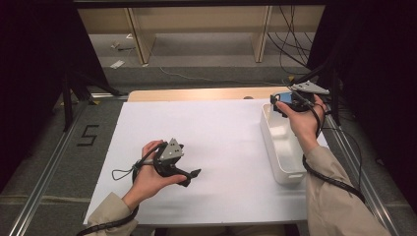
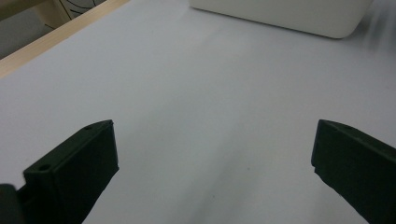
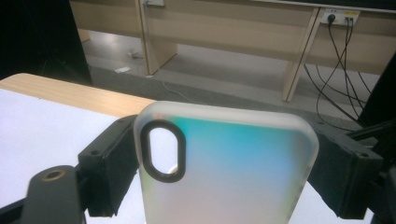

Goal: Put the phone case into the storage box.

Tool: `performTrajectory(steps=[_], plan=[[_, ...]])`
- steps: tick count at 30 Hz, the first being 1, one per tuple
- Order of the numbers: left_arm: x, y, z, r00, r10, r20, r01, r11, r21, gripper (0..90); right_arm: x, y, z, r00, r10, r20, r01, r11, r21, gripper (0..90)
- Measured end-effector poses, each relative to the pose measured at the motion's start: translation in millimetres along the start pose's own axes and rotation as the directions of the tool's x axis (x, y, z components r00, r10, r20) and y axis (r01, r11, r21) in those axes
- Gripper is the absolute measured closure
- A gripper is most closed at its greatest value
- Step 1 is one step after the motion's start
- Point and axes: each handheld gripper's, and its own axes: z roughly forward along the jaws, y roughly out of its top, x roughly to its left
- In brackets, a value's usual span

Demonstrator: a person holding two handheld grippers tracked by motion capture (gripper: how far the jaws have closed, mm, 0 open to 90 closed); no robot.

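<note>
The phone case [image 3: 224,168] sits clamped between the right tongs [image 3: 224,163].

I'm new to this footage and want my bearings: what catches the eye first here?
The phone case, frosted with a teal-to-pink sheen and an oval camera cutout, held upright across its width in the right claw over the far end of the white bin. The left claw rests open on the white sheet, nothing between its jaws.
</note>
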Motion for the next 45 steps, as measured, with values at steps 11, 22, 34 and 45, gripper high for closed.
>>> performTrajectory(steps=[11,22,34,45], plan=[[0.1,0.0,-0.1,1.0,0.001,0.0,-0.001,1.0,0.001,0.0,1.0,0.4,2.2,1.0,-0.004,-0.002,0.004,1.0,0.004,18.3],[0.0,0.1,-0.1,1.0,0.0,0.001,0.0,1.0,0.0,0.0,0.8,0.3,4.6,1.0,-0.004,0.001,0.004,1.0,0.005,18.3],[0.3,-0.1,-0.1,1.0,0.002,0.001,-0.002,1.0,0.001,0.0,0.3,0.9,7.0,1.0,-0.008,0.004,0.008,1.0,0.006,18.3],[0.2,-0.1,-0.2,1.0,0.001,0.001,-0.001,1.0,0.0,0.0,0.3,0.7,10.0,0.9999,-0.015,0.008,0.015,1.0,0.004,18.3]])
